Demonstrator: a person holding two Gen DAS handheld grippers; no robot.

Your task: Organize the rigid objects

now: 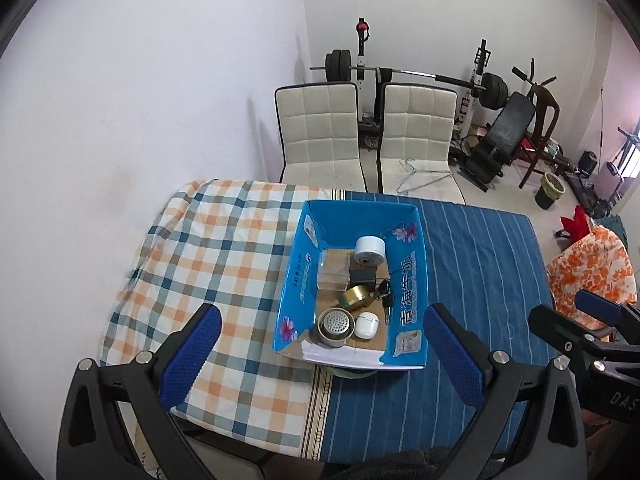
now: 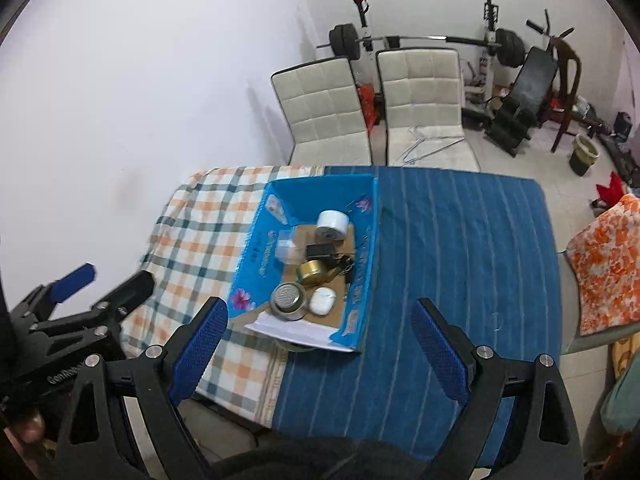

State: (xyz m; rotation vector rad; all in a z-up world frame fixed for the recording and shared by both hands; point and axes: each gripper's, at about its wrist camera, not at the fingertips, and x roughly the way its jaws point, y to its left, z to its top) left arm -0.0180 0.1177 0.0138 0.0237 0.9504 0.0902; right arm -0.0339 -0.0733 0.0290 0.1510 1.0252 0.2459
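A blue cardboard box point(image 1: 412, 280) point(image 2: 364, 248) sits open on the cloth-covered table. Inside lie a white round device point(image 1: 370, 250) point(image 2: 332, 225), a black adapter point(image 1: 362, 276), a gold tape roll point(image 1: 356, 296) point(image 2: 314, 272), keys point(image 1: 384, 294), a metal strainer cup point(image 1: 336, 326) point(image 2: 289, 300), a white earbud case point(image 1: 367, 325) point(image 2: 322, 301) and a clear plastic case point(image 1: 332, 270). My left gripper point(image 1: 320, 356) is open and empty, above the table's near edge before the box. My right gripper point(image 2: 320, 348) is open and empty, near the box's front right.
The table has a plaid cloth point(image 1: 208, 256) on the left and a blue striped cloth point(image 1: 480, 272) on the right. Two white chairs point(image 1: 320, 132) stand behind it, one with wire hangers point(image 1: 420, 178). Gym equipment point(image 1: 492, 128) fills the back right. An orange floral cushion point(image 1: 592, 272) is at right.
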